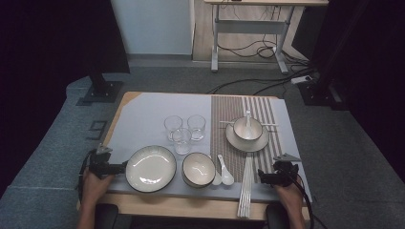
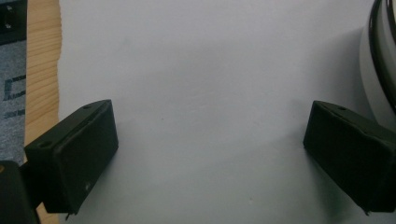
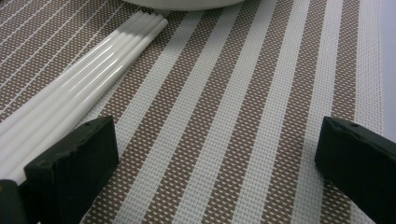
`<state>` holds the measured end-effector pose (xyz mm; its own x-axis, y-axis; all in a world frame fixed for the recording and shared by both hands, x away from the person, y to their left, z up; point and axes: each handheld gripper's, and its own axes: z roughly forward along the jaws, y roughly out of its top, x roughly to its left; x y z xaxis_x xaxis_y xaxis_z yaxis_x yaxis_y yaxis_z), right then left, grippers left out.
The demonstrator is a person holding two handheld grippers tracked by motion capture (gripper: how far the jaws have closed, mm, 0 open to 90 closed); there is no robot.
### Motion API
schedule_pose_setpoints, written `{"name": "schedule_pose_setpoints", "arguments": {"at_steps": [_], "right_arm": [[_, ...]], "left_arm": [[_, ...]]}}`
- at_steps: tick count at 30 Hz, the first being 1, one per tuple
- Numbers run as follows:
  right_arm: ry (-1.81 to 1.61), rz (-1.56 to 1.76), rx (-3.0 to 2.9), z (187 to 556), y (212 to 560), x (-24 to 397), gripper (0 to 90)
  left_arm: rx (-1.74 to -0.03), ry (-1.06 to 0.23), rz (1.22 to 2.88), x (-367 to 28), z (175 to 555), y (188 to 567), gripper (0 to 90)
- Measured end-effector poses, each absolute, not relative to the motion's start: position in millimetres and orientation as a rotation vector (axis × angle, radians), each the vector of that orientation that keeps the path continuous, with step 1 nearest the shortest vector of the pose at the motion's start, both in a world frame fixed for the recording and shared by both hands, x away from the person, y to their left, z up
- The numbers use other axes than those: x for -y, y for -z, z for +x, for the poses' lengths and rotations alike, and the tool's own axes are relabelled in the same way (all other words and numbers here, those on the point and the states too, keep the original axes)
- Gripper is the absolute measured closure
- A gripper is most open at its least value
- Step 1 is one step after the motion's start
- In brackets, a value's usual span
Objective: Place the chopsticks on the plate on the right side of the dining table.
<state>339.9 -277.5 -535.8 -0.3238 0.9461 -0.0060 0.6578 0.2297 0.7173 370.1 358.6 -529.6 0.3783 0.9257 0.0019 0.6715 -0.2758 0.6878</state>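
— Where do the two tongs sit?

— Both at the near edge of the bench (image 1: 143,107). The left tongs (image 1: 125,167) rest on the grey mat, with their jaws spread wide and nothing between them. In the left gripper view the left tongs (image 2: 210,154) show bare mat between the jaws, and the dark-rimmed edge of the plate (image 2: 380,60) curves in just beside the right-hand jaw.

— And the plate itself?

— The plate (image 1: 151,168) lies flat at the front left, just beside the left tongs; I cannot tell whether they touch. A bowl (image 1: 198,169) sits close to its right, then two white spoons (image 1: 222,175).

— The right side?

— The right tongs (image 1: 259,177) are likewise released, jaws well apart, over the striped placemat (image 1: 234,109). In the right gripper view the right tongs (image 3: 215,163) frame only brown-and-white weave, with the white chopsticks (image 3: 79,88) running beside the left-hand jaw. From above, the chopsticks (image 1: 247,183) lie in a bundle just left of those tongs, reaching past the bench's front edge.

— Anything farther back?

— Three glasses (image 1: 184,129) cluster mid-bench, and a second bowl on a saucer (image 1: 247,138) holds a spoon, with chopsticks laid behind it.
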Motion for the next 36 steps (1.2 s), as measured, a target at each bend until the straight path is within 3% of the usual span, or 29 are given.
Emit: {"name": "schedule_pose_setpoints", "arguments": {"at_steps": [24,36], "right_arm": [[-0.881,1.435,-2.146,334,527,244,2.0],[-0.850,1.454,-2.142,333,527,253,17.3]], "left_arm": [[-1.370,-0.546,2.041,-359,370,530,2.7],[-1.370,-0.546,2.041,-359,370,530,2.7]]}}
